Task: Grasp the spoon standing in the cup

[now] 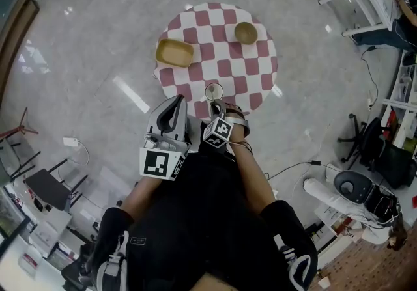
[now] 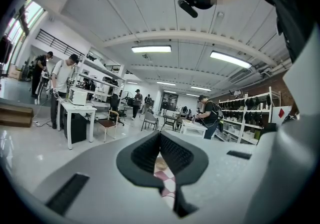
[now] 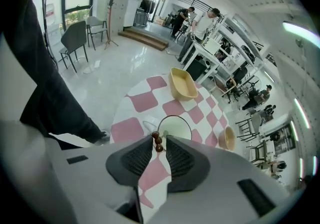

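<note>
At the near edge of the checked bench [image 1: 262, 83] the cup [image 3: 174, 128] stood with the spoon [image 3: 157, 142] upright in it. Your right hand-held gripper [image 3: 160, 138] had its jaws slightly apart around the beaded handle top, not yet pinching. Your left hand-held gripper [image 2: 160, 135] was closed on nothing. The spoon looked light, thin and stiff. I'd take it at the beads, which should give purchase, and close gently so the cup doesn't tip.

No readable text, label or number shows anywhere.
</note>
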`<action>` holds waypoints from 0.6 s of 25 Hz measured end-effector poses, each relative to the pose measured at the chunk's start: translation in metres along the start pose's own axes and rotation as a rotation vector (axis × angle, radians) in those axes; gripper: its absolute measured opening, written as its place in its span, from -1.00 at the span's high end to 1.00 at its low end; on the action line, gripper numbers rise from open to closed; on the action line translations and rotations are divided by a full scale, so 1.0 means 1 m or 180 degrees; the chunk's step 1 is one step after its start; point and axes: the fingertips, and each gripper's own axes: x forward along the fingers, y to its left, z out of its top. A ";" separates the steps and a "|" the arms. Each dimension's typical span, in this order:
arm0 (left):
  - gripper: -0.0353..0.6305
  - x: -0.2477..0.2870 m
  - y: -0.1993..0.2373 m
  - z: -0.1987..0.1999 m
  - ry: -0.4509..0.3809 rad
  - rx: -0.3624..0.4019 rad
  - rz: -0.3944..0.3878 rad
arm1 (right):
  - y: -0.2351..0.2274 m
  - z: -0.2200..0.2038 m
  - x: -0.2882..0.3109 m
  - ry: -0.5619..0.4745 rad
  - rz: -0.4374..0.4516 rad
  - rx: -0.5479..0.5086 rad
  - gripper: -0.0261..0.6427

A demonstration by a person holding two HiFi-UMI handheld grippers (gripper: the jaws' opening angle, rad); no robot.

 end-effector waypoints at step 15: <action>0.87 -0.018 0.003 0.005 -0.0093 -0.0012 -0.0083 | -0.008 0.010 -0.021 -0.0082 -0.0288 0.0087 0.73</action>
